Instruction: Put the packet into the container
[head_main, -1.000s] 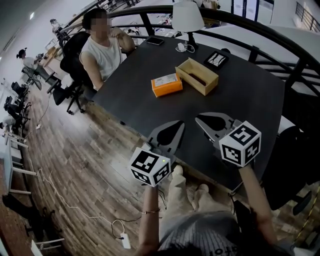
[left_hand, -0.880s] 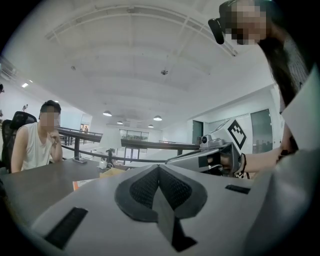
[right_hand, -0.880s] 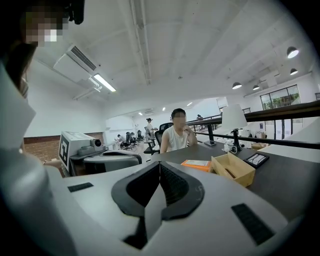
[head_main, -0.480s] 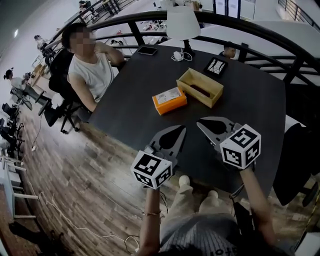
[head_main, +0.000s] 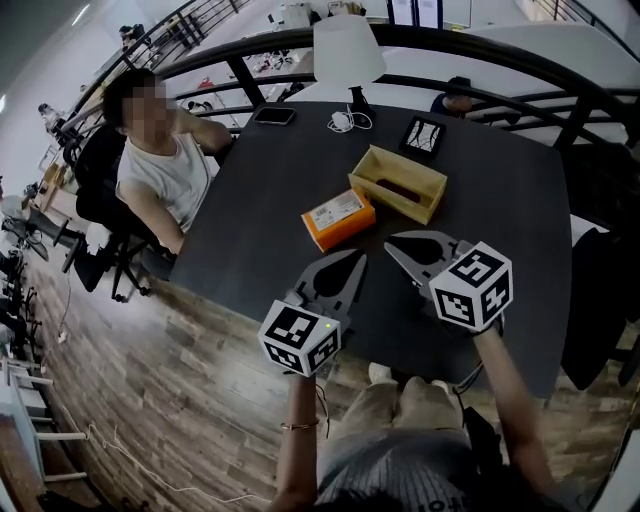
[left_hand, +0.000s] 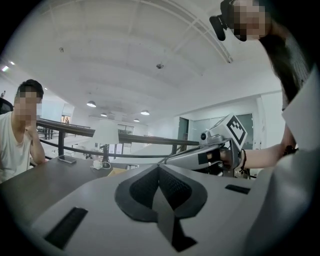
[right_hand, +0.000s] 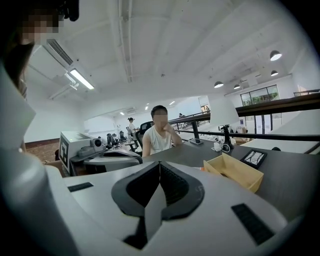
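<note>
Orange packet (head_main: 339, 219) flat on counter (head_main: 500, 230), just beside open wooden box (head_main: 398, 183). Left fingers (head_main: 355, 260), right fingers (head_main: 392, 243): pressed together, empty, near level, short of packet.

A person (head_main: 160, 165) sits at the dark table (head_main: 500, 230) bearing a lamp (head_main: 348, 48) and phone (head_main: 274, 116)
</note>
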